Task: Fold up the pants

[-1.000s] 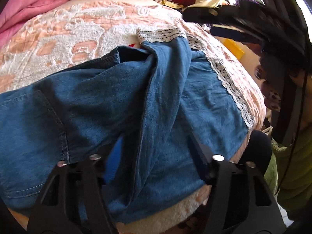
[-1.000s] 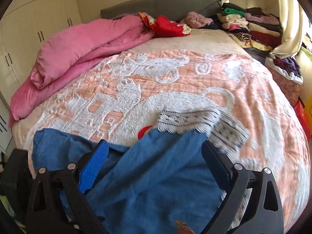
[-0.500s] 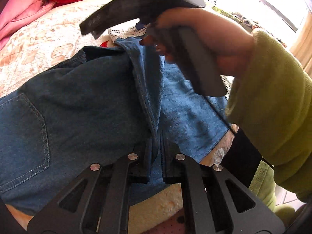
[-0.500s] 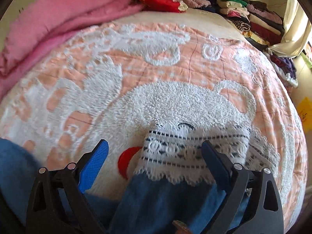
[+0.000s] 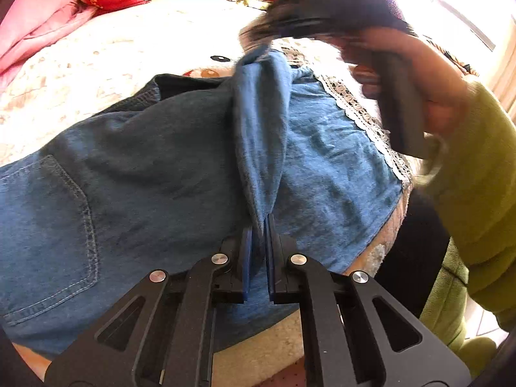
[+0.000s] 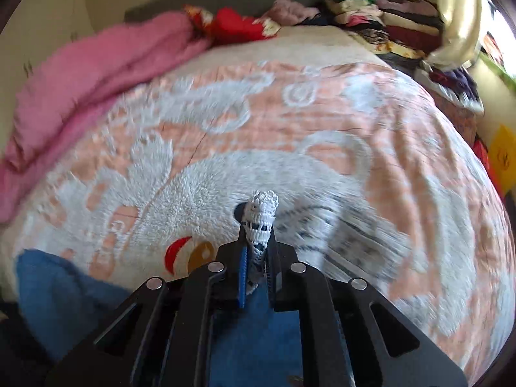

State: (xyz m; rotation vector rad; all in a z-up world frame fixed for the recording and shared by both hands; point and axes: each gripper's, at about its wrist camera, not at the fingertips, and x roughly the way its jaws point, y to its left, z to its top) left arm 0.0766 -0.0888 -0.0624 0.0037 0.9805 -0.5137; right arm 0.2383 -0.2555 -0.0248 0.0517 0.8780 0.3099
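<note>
Both grippers were open 1 s ago; the left gripper (image 5: 258,225) was clamped on a raised denim ridge by 0.5 s ago, and now the right gripper (image 6: 258,251) is clamped too, on the white lace hem (image 6: 260,219), w/ a tuft of lace poking out past the tips. Seen from the left wrist, the right one is blurred and lifted, and a fold of cloth is drawn up between the two grips. So both ends of one leg edge appear secured; the fold itself is judged ready to be carried over, not yet laid.

The pants (image 5: 135,174) lie spread on the peach-and-white blanket (image 6: 322,122), near its front edge, back pocket (image 5: 48,235) facing up.

Hard to make out: the right gripper's tips are hidden by motion blur and the person's hand (image 5: 412,64) in the left view. The waistband and the other leg are cut off at left. How much denim is caught behind the lace can't be told.
</note>
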